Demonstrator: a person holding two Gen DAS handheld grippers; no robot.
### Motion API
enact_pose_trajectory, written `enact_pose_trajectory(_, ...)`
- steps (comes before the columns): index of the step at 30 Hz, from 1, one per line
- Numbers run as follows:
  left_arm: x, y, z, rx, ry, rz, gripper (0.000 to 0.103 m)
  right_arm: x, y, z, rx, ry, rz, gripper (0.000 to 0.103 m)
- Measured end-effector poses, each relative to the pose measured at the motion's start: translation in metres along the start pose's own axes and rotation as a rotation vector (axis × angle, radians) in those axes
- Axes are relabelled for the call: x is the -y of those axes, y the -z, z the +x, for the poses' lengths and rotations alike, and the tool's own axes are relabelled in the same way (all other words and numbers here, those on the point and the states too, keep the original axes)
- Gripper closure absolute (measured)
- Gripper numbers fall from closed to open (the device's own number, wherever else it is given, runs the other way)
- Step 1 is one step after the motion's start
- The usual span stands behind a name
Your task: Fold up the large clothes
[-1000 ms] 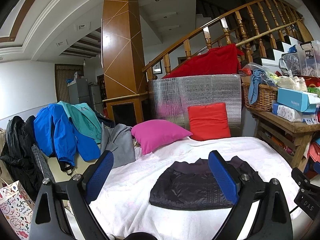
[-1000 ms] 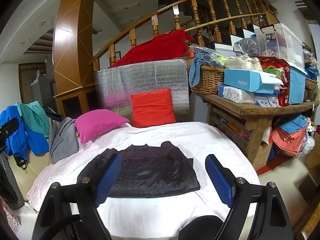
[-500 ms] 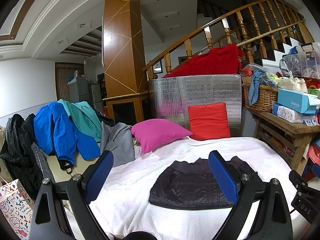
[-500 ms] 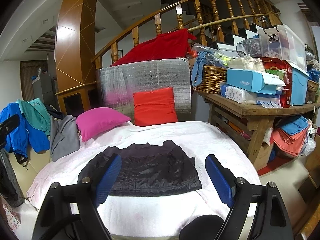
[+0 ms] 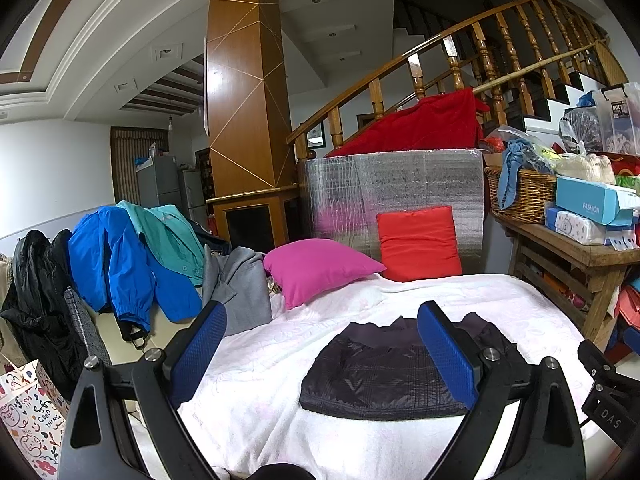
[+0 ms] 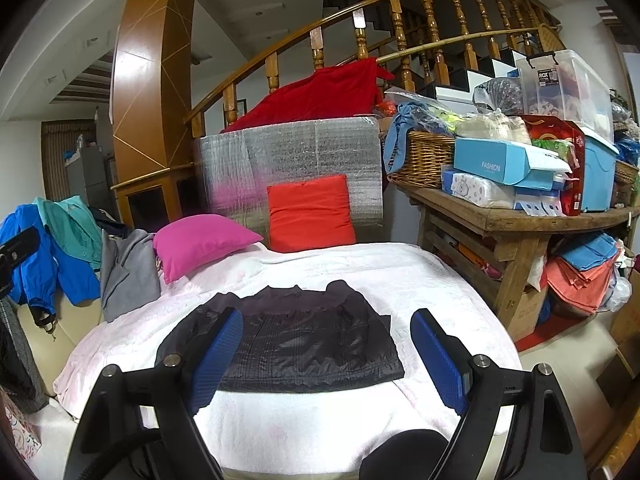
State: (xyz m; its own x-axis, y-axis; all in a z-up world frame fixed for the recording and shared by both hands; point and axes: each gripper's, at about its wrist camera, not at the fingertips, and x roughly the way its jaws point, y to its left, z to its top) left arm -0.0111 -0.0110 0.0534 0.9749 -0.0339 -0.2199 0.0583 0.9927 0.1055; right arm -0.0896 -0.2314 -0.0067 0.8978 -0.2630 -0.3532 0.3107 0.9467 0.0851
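Note:
A dark quilted jacket [image 5: 376, 368] lies folded into a flat rectangle on the white bedspread [image 5: 280, 360]; it also shows in the right wrist view [image 6: 304, 340] on the bedspread [image 6: 420, 280]. My left gripper [image 5: 320, 352] is open and empty, held above the bed's near edge, to the left of the jacket. My right gripper [image 6: 328, 356] is open and empty, held above the near edge in front of the jacket. Neither gripper touches the jacket.
A pink pillow [image 5: 316, 268] and a red pillow [image 5: 418, 244] sit at the bed's far end. Blue, teal and grey jackets [image 5: 132, 264] hang on the left. A cluttered wooden table [image 6: 520, 220] stands to the right. A patterned bag [image 5: 28, 412] sits lower left.
Both grippers have drifted slightly; the view of the bed and jacket has shifted a little. The jacket has not moved and both grippers stay open.

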Motion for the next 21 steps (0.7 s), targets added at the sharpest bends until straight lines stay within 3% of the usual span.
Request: enact_pose_trajectory(21,0.0003,0.0011,0.0005,-0.001,0.003,0.002,0.007,-0.0047,-0.0018,-0.0060,0.014,0.005,-0.015,0.015)
